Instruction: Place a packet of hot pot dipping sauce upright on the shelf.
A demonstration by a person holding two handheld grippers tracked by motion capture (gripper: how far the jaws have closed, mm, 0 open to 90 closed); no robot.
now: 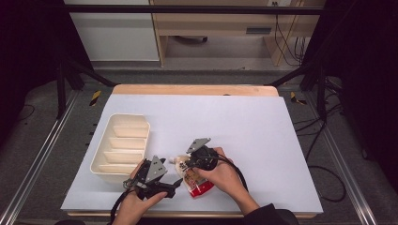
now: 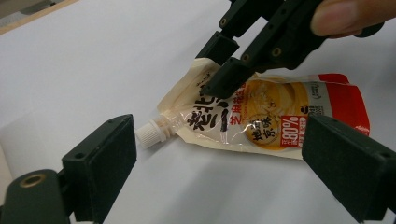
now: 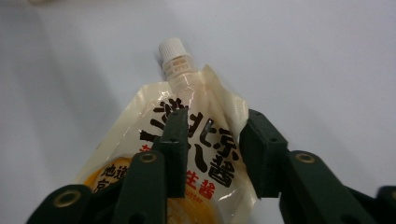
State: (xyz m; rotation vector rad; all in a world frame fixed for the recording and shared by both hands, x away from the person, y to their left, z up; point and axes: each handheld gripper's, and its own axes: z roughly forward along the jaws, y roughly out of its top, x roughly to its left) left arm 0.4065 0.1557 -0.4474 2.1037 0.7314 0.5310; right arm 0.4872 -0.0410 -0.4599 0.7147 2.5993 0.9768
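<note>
The bench [image 1: 263,140] carries a white divided tray [image 1: 121,146] at the left and a sauce pouch [image 1: 195,180] near the front edge, lying flat just right of the tray. The right tool [image 1: 184,164] is down over the pouch's upper half, jaws straddling it below the spout; they appear to touch the pouch's sides, but whether they yet press it cannot be told. The left tool [image 1: 177,182] is released, jaws wide, just beside the pouch and aimed at it. Judged progress: early; the grasp is being made, and the pouch is not yet lifted or placed. The high view shows the tray; the right tool's view shows the white cap [image 3: 171,48] and jaw placement.
</note>
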